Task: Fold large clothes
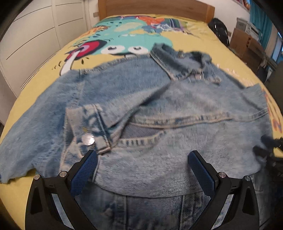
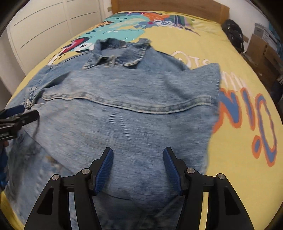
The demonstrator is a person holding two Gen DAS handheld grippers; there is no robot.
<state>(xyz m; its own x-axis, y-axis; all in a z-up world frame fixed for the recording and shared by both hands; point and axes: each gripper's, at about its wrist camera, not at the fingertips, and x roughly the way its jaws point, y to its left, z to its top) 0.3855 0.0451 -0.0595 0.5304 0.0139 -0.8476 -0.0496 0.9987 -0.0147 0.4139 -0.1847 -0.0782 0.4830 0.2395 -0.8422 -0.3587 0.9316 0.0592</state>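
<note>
A light blue denim jacket (image 1: 141, 99) lies spread on the bed, collar toward the headboard, with a sleeve folded across its body and the cuff button (image 1: 87, 139) near me. My left gripper (image 1: 142, 155) is open just above the jacket's near part, holding nothing. In the right wrist view the same jacket (image 2: 134, 99) fills the middle. My right gripper (image 2: 138, 154) is open over the jacket's lower part, empty. The left gripper shows at the left edge of the right wrist view (image 2: 19, 115), and the right gripper at the right edge of the left wrist view (image 1: 265, 145).
The bed has a yellow cover (image 2: 238, 62) with a colourful cartoon print and a wooden headboard (image 1: 155, 7). White wardrobe doors (image 1: 35, 35) stand to the left. A black bag (image 2: 233, 33) and cardboard boxes (image 2: 261, 51) sit to the right of the bed.
</note>
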